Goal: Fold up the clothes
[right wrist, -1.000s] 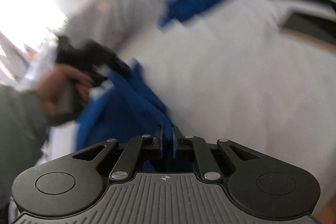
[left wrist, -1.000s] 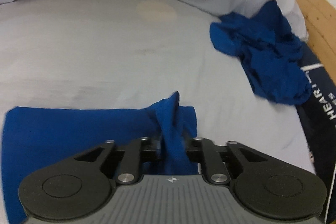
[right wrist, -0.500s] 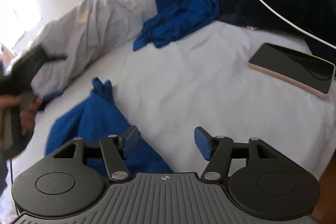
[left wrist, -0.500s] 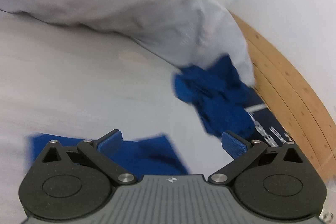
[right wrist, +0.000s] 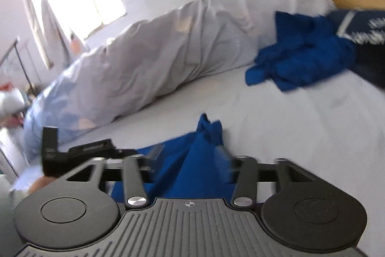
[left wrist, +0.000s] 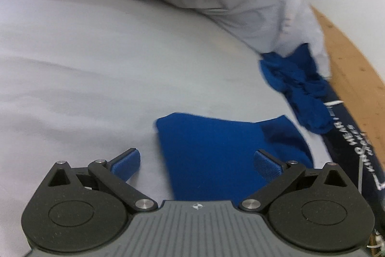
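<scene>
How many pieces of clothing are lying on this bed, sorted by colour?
Bright blue: 2, a flat folded blue garment near the tools and a crumpled blue garment by the duvet.
Dark navy with white lettering: 1, the navy garment at the bed's edge.
Total: 3

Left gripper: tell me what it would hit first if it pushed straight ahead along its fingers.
Probably the folded blue cloth lying flat on the white bedsheet. The left gripper is open and angled downward with the cloth between its fingers; depth is hard to judge.
</scene>
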Demonstrator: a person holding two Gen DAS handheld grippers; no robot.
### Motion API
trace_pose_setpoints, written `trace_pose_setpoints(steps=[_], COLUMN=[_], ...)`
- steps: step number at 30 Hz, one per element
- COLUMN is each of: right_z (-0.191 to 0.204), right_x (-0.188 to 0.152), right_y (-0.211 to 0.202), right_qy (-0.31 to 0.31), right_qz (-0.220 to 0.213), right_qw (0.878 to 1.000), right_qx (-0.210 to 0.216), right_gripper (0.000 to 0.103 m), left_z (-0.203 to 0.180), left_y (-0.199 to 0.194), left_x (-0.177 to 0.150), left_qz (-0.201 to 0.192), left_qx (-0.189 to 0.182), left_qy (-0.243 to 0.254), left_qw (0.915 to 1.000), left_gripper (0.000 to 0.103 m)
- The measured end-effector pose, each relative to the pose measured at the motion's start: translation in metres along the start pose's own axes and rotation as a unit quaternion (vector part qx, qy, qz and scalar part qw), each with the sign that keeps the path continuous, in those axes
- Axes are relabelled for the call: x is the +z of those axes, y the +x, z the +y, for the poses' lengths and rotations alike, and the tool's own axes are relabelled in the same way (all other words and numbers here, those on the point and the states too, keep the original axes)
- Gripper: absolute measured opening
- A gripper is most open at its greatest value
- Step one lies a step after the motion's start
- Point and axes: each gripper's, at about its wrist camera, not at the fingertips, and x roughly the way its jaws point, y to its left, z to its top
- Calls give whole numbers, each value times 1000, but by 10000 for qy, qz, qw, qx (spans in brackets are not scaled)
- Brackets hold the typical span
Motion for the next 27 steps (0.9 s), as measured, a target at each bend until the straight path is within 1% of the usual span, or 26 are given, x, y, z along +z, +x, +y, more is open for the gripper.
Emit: trace_pose_setpoints(steps=[1, 2, 3, 4, 5, 6, 7, 8, 9, 11, 12, 13, 14, 15, 17, 19, 20, 21, 22, 24, 25, 26, 27], right_z=[1, 3, 4, 6, 4, 3, 0, -6, -12, -21, -27, -34, -40, -44, -43, -35, -31, -26, -19, -1, 5, 11, 16], right_x=[8, 16, 23, 27, 30, 32, 33, 33, 35, 40, 43, 46, 48, 48, 46, 41, 38, 35, 32, 27, 25, 22, 20], right_y=[18, 35, 53, 68, 89, 110, 124, 140, 150, 158, 159, 156, 151, 146, 131, 109, 98, 86, 73, 46, 31, 17, 3], right_qy=[-163, -327, -490, -642, -778, -906, -880, -767, -687, -885, -1014, -983, -896, -836, -805, -676, -579, -531, -487, -626, -749, -844, -938], right_qz=[95, 191, 288, 425, 678, 927, 1096, 1361, 1480, 1394, 1330, 1244, 1199, 1183, 1124, 993, 927, 839, 750, 581, 514, 420, 323], right_qw=[9998, 9993, 9984, 9969, 9944, 9911, 9896, 9875, 9864, 9853, 9824, 9806, 9797, 9793, 9785, 9831, 9862, 9888, 9911, 9939, 9944, 9945, 9944], right_qx=[-5, -10, -20, -134, -217, -296, -294, -228, -173, -449, -828, -1151, -1330, -1415, -1533, -1379, -1247, -1114, -981, -695, -540, -454, -371], right_gripper=[49, 49, 49, 49, 49, 49, 49, 49, 48, 47, 46, 41, 41, 41, 43, 45, 51, 54, 59, 62, 67, 74, 76], left_z=[4, 8, 11, 14, 19, 23, 27, 31, 35, 43, 46, 49, 52, 55, 61, 59, 57, 54, 51, 39, 32, 27, 21], left_y=[-1, -2, -2, -2, -1, -2, -3, -3, -4, -5, -4, -4, -4, -2, -2, -3, -6, -8, -12, -30, -40, -51, -61], left_x=[-1, -2, -1, -1, -2, -4, -6, -8, -9, -11, -11, -11, -11, -10, -11, -12, -13, -14, -15, -26, -34, -44, -58], left_qz=[-27, -62, -105, -80, -22, -40, -59, -76, -89, -108, -103, -93, -80, -75, -94, -120, -117, -113, -110, -62, 18, 128, 260], left_qx=[-28, -55, -54, 10, 21, -64, -148, -227, -291, -419, -479, -529, -595, -682, -883, -980, -1006, -1031, -1052, -1053, -1035, -1006, -1014], left_qy=[2, 1, -24, -103, -209, -223, -236, -254, -283, -351, -405, -441, -518, -619, -825, -866, -845, -825, -794, -567, -386, -231, -106], left_qw=[10000, 10000, 9999, 9999, 9998, 9997, 9996, 9994, 9991, 9984, 9980, 9976, 9969, 9957, 9926, 9913, 9913, 9912, 9912, 9928, 9939, 9946, 9944], left_gripper=[100, 86, 47, 27, 19, 18, 16, 15, 14, 14, 14, 14, 16, 18, 28, 36, 43, 55, 62, 90, 96, 99, 99])
